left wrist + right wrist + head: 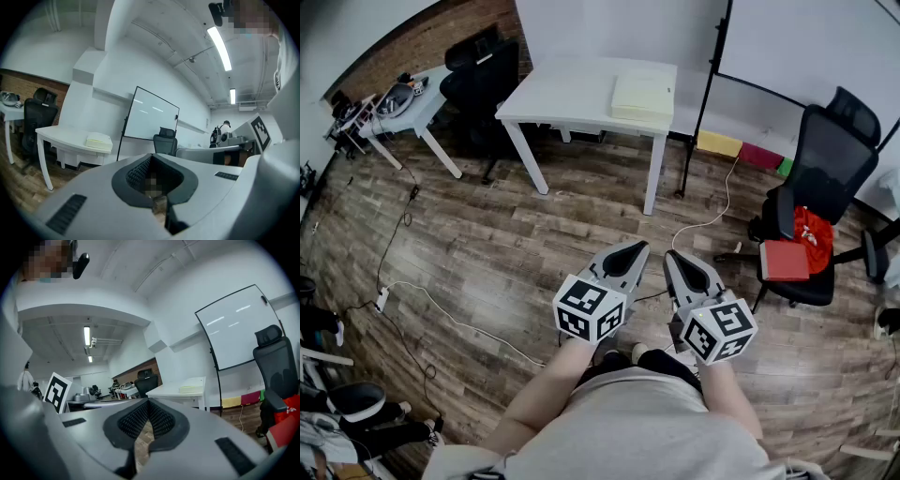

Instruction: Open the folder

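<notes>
2 tools show in the head view, left gripper (630, 251) and right gripper (677, 261), both pressed shut and empty, the pale folder (642, 94) well apart on the white table (572, 98) at 12 o'clock. Left gripper view puts it at 9 o'clock, right gripper view at 4 o'clock, jaws together in both. Arriving shut, I reckon, they could shove it off the edge.

The table (581, 89) stands at upper centre of the head view, with the folder (643, 95) on its right end. A second table (408, 111) sits at upper left, an office chair (483, 66) between the two. The whiteboard (806, 42) stands at upper right. Below it is a second chair (825, 169), a flat item (785, 260) on its seat. The left gripper (631, 249) and right gripper (674, 259) lie side by side at lower centre, over the floor (487, 234)
</notes>
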`<action>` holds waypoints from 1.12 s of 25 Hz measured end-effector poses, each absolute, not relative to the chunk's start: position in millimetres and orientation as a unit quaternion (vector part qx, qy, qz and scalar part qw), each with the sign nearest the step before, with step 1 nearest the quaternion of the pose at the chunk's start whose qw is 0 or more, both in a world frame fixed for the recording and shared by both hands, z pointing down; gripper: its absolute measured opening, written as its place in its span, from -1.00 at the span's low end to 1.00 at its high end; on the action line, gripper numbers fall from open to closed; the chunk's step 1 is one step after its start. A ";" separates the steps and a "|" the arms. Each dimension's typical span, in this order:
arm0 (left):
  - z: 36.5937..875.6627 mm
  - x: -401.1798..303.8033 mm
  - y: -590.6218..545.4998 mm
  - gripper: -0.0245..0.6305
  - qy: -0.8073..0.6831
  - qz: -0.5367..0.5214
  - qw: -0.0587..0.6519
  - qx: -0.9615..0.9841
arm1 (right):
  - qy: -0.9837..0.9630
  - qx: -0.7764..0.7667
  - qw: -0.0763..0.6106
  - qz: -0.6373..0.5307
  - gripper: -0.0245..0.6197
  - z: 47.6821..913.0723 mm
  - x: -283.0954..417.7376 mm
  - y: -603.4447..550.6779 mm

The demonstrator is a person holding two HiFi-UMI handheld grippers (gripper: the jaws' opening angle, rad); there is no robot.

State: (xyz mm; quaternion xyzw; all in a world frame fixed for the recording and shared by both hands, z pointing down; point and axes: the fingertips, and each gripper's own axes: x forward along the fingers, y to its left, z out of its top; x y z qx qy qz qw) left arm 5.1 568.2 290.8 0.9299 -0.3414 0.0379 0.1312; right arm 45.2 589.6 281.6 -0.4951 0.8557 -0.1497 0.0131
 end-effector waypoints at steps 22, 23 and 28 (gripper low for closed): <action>311.7 21.8 548.1 -0.87 -0.345 0.068 0.158 0.923 | 0.845 -0.504 -0.022 -0.176 -0.86 306.0 75.3 568.2; 311.0 25.1 546.1 -0.87 -0.345 0.065 0.158 0.923 | 0.847 -0.502 -0.022 -0.175 -0.86 306.1 78.4 565.4; 309.8 38.5 532.4 -0.87 -0.353 0.055 0.155 0.921 | 0.852 -0.489 -0.013 -0.188 -0.86 311.7 90.8 548.9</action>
